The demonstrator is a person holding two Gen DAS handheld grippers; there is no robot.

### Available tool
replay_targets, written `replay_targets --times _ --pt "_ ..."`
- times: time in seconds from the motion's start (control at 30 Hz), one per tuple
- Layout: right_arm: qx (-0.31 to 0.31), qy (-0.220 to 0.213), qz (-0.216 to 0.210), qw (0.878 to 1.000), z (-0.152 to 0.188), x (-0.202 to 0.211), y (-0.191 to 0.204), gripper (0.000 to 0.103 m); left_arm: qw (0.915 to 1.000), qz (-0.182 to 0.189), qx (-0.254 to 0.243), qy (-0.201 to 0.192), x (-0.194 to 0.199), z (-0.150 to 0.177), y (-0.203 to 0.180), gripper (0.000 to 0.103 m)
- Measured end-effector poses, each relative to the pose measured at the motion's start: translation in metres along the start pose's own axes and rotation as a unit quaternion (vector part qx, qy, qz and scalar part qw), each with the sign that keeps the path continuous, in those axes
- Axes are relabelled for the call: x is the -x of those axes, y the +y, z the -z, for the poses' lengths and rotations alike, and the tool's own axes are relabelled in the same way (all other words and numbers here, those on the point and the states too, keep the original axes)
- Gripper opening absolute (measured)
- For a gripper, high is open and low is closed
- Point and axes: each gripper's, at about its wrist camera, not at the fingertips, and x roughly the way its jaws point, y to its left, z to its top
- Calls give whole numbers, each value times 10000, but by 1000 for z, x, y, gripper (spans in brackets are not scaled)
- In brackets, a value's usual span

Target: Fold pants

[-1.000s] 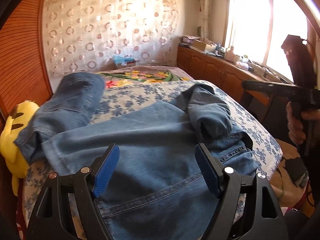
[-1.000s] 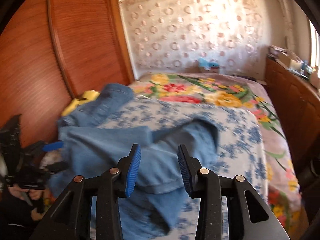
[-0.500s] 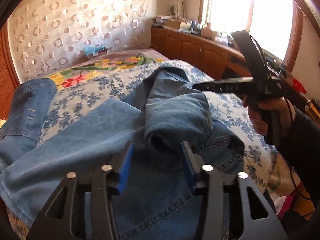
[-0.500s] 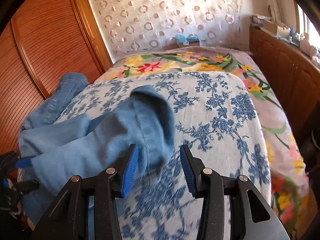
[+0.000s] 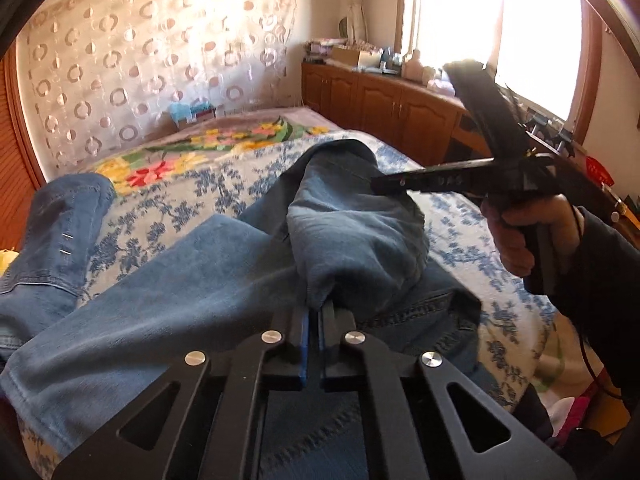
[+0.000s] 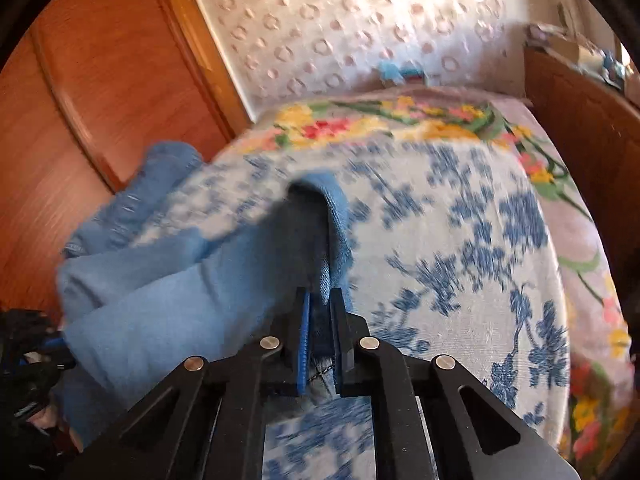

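Since a second ago both claws went from spread over the denim to clamped on it. Our left claw (image 5: 314, 314) is pressed together on the folded leg end of the pants (image 5: 180, 280); our right claw (image 6: 320, 320) is closing on a hem edge, denim between the pads. Pants lie crumpled across the bed (image 6: 460, 220). Denim looks heavy, limp, grippy; we'd grab thick hems or waistband, not single layers.
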Motion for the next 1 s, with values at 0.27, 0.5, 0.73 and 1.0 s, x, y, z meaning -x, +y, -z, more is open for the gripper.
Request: replay_targets --times 0.27,0.5,0.73,1.0 --pt "792 -701 -482 9932 -20 69 62 8 9982 115 287 -519 69 22 1 4" --pt "1420 -810 -1022 9812 -24 81 137 8 9959 -18 684 -590 105 55 19 4" --pt "1885 -504 -1458 9699 -30 40 196 8 9941 -141 949 -501 118 85 33 4" --pt "2181 -43 -1327 9669 -52 -37 229 8 9923 -237 1200 -183 112 117 52 4"
